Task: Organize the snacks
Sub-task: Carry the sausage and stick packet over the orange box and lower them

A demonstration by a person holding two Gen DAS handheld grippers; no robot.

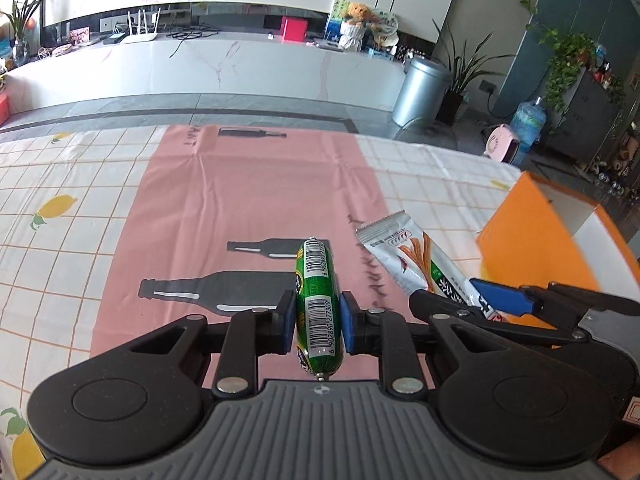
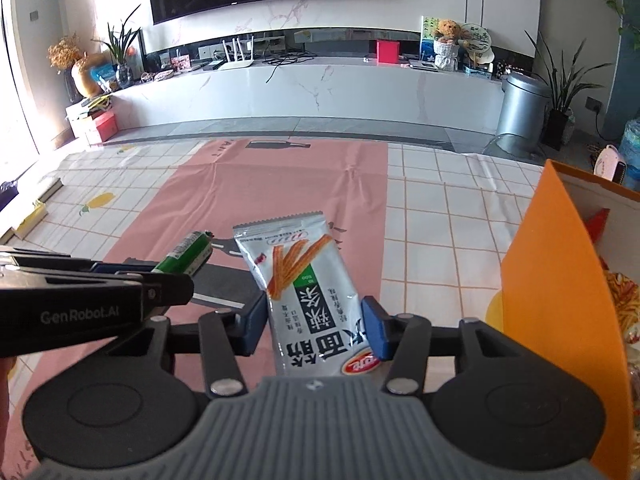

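Beside the orange box [image 2: 560,280], my right tongs [image 2: 316,328] pinch the light, crinkly snack packet [image 2: 308,292] at its lower half. My left tongs [image 1: 316,320] are closed on the firm, slippery green sausage [image 1: 318,300] at its middle.

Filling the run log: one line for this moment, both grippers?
left gripper: shut on green sausage | right gripper: shut on silver snack packet | orange box: at right, open
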